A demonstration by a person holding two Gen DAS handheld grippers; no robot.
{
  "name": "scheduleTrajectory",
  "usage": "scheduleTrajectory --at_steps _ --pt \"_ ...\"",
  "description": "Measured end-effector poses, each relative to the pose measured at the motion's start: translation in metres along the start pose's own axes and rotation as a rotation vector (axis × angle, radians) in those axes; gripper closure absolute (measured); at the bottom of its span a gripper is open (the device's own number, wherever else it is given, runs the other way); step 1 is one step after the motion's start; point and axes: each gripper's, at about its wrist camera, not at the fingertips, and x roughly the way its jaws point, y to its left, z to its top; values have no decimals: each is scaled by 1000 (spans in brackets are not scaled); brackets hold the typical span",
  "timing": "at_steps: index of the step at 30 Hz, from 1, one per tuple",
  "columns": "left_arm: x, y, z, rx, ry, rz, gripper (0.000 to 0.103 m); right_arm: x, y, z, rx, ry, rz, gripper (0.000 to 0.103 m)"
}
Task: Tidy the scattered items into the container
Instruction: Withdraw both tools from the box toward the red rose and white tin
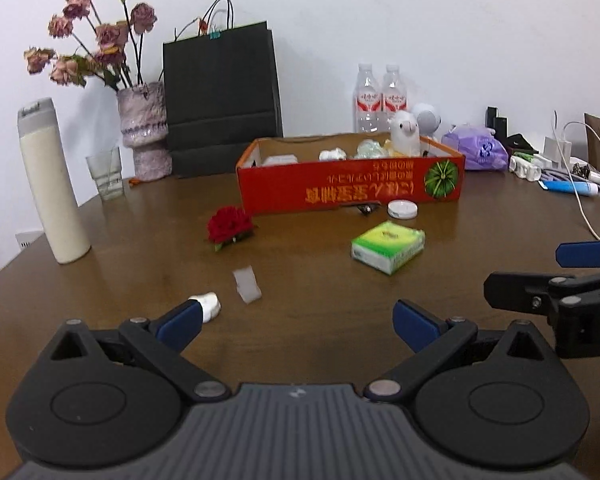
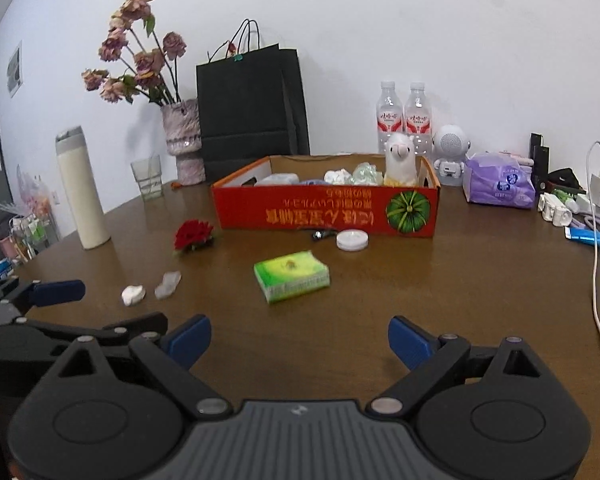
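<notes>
A red cardboard box (image 1: pixel 348 186) (image 2: pixel 324 210) stands mid-table and holds a white alpaca plush (image 1: pixel 406 132) (image 2: pixel 400 160) and several small items. In front of it lie a red rose head (image 1: pixel 230 226) (image 2: pixel 193 236), a green tissue pack (image 1: pixel 388 246) (image 2: pixel 292 276), a round white lid (image 1: pixel 402 209) (image 2: pixel 352 239), a small dark clip (image 1: pixel 366 210) (image 2: pixel 320 235), a clear wrapper (image 1: pixel 247 283) (image 2: pixel 168 285) and a white lump (image 1: pixel 209 305) (image 2: pixel 133 295). My left gripper (image 1: pixel 298 326) is open and empty, its left finger beside the white lump. My right gripper (image 2: pixel 300 340) is open and empty, short of the tissue pack.
At the back stand a cream flask (image 1: pixel 50 184), a glass (image 1: pixel 106 172), a vase of dried roses (image 1: pixel 144 132), a black bag (image 1: pixel 224 96), two water bottles (image 1: pixel 380 98) and a purple tissue pack (image 2: pixel 498 180). Cables and chargers (image 2: pixel 598 208) clutter the right side.
</notes>
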Motion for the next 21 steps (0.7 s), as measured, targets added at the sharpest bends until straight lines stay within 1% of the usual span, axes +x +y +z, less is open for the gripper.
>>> scheduleTrajectory --at_steps 3,5,8,11,12,13,14,15,16,17,18,19,21 --pt "5 0 -6 -3 29 -13 0 -1 -2 -5 14 4 12 8" --pt "9 0 -8 -1 45 -4 0 0 -3 -7 14 14 8 8" --pt "12 4 -5 -13 48 -5 0 2 -4 -7 18 18 9 8" --pt "16 15 9 -10 10 -17 0 5 -7 -2 24 10 17 9" --pt "21 22 18 0 -19 -7 0 7 -9 3 19 5 18 12" --pt "28 32 30 4 -55 24 0 11 -10 9 10 2 17 14" --pt "38 42 41 1 -68 50 0 14 -12 16 -1 1 12 22" --pt "52 52 53 -6 -52 63 0 19 -14 24 -15 0 4 30" --pt "68 63 65 -19 -14 61 0 25 -16 33 -26 2 -5 32" --pt "84 73 75 -33 22 27 0 32 -19 41 -29 4 -11 35" --pt "100 82 83 -42 47 -24 0 39 -22 49 -27 6 -13 36" --pt "116 89 88 -56 66 -50 0 47 -26 58 -24 9 -10 38" --pt "147 97 95 -63 119 -62 0 66 -32 73 -26 24 -3 39"
